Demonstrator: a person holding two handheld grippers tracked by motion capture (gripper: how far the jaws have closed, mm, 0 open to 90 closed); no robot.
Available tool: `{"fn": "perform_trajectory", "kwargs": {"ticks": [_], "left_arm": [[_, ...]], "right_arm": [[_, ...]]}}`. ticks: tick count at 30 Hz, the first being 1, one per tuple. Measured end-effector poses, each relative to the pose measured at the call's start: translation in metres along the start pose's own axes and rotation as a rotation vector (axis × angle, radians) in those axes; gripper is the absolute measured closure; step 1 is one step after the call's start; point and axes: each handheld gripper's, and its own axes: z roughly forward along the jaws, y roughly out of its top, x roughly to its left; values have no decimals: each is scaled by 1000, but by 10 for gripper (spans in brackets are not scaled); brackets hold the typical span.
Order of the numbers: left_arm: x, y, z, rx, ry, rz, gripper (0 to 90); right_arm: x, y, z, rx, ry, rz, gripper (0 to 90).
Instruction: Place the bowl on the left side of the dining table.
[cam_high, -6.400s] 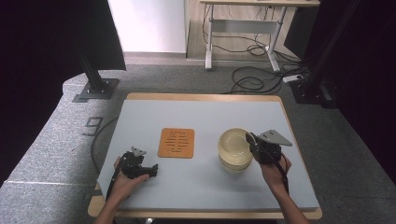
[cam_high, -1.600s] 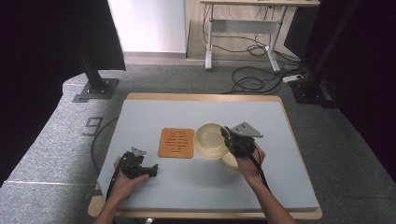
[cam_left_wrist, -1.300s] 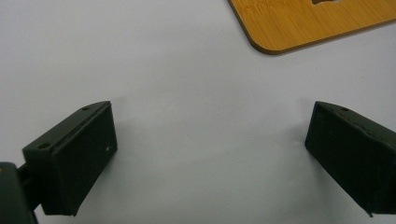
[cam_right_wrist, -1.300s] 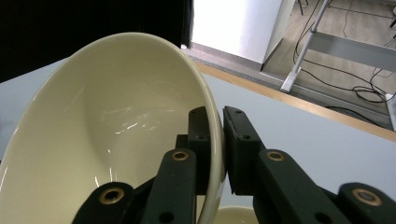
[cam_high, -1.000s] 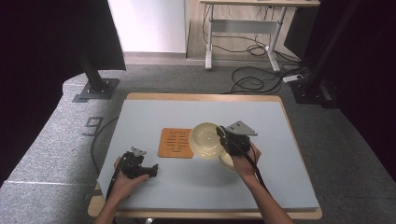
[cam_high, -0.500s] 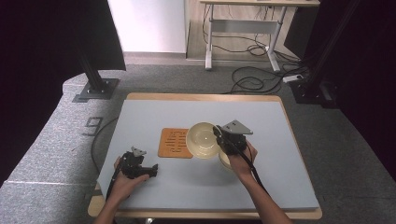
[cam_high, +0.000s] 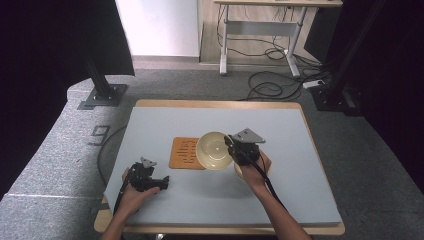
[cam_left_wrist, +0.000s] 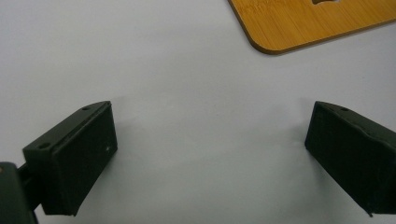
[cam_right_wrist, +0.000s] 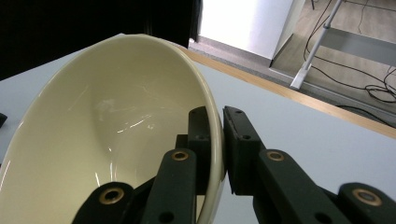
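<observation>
A cream bowl (cam_high: 213, 150) hangs tilted over the right edge of a wooden slotted board (cam_high: 184, 152) in the middle of the table. My right gripper (cam_high: 231, 146) is shut on the bowl's right rim. In the right gripper view one jaw sits inside the bowl (cam_right_wrist: 107, 140) and one outside, so my right gripper (cam_right_wrist: 216, 119) pinches the thin wall. A second cream bowl (cam_high: 240, 173) rests on the table, partly hidden under the right hand. My left gripper (cam_high: 163, 183) lies open on the table at the front left. In its own view my left gripper (cam_left_wrist: 210, 140) holds nothing, and the board's corner (cam_left_wrist: 317, 23) lies ahead.
The grey table top (cam_high: 300, 190) has a wooden rim. Beyond the far edge on the floor are black stand bases (cam_high: 102, 95), desk legs (cam_high: 222, 55) and loose cables (cam_high: 270, 87).
The right gripper has carried the bowl leftward, from beside the second bowl to above the board's right edge. The left gripper has stayed still.
</observation>
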Motion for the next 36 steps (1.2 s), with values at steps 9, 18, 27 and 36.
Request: {"fn": "perform_trajectory", "kwargs": {"ticks": [9,18,27,36], "left_arm": [[0,0,0,0,0,0,24],[0,0,0,0,0,-1,24],[0,0,0,1,0,1,24],[0,0,0,2,1,2,24]], "right_arm": [[5,3,5,-1,6,-8,818],[9,4,11,8,10,-15,818],[14,5,16,10,11,-24,818],[16,4,19,15,10,-21,818]]}}
